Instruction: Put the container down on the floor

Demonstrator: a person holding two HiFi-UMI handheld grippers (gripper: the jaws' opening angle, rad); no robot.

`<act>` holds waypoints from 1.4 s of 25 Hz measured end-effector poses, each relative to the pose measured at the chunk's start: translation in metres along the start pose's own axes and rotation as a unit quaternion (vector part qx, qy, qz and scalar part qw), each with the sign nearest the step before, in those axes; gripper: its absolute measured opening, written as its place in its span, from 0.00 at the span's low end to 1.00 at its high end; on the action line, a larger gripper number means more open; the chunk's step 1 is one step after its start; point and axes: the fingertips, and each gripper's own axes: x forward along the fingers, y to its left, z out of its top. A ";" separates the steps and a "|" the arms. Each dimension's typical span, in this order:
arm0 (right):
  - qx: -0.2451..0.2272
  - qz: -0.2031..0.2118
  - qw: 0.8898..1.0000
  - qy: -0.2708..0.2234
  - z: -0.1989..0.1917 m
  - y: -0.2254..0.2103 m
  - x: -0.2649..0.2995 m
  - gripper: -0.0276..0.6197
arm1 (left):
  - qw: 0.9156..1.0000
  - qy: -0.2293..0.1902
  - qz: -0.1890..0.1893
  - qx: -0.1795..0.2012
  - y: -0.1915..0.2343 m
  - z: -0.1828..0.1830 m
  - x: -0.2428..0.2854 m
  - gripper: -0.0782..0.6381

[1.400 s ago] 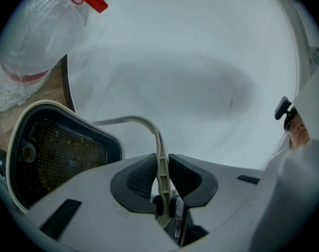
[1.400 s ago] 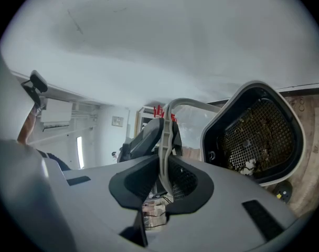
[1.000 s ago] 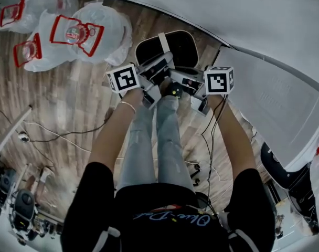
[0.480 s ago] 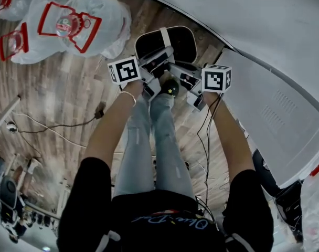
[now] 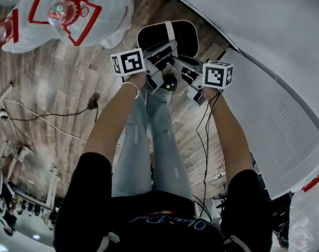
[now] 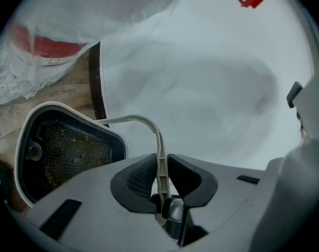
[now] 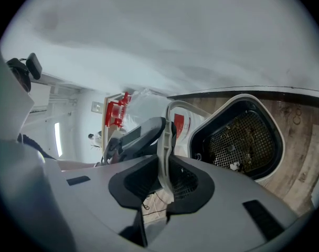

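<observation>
1. Directly beneath the head camera are the person's black top and the legs (image 5: 149, 140) in pale jeans. Both bare forearms reach forward, and a thin bracelet (image 5: 132, 86) sits on the left wrist.
2. Just past the left wrist is the left gripper (image 5: 166, 51), with its checkered cube turned upward. Seen along its jaws, the left gripper (image 6: 160, 175) has its dark pads clenched on the thin white handle (image 6: 159, 140). The handle stands edge-on between the pads and arches away to the left.
3. Beside it, the right gripper (image 5: 178, 65) angles in from the other side. Its pads (image 7: 187, 180) grasp the same handle (image 7: 165, 140), a little apart from the left gripper's hold.
4. Below the grippers a dark shoe (image 5: 170, 83) with a green spot shows at the end of the legs.
5. Beyond the shoe is the container (image 5: 185, 38), black with a white rim, hanging from the handle under both grippers. Its mesh bottom (image 7: 238, 135) carries yellowish crumbs. It is low at the wooden floor (image 5: 70, 88), just beside the foot of a white wall (image 5: 264, 46). I cannot tell whether it touches the boards.
6. Farther left on the floor run thin dark cables (image 5: 54, 114).
7. Farthest off, at the upper left, lie clear plastic bags (image 5: 96, 14) with red handles.
</observation>
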 end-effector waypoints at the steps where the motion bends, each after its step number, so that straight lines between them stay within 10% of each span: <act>1: -0.002 -0.003 1.000 0.005 -0.001 -0.003 0.003 0.13 | 1.000 0.002 -0.001 0.001 0.004 0.001 0.000 0.19; 35: -0.009 -0.057 0.997 0.056 -0.029 -0.023 0.042 0.13 | 0.999 0.012 0.044 0.016 0.043 -0.005 -0.027 0.20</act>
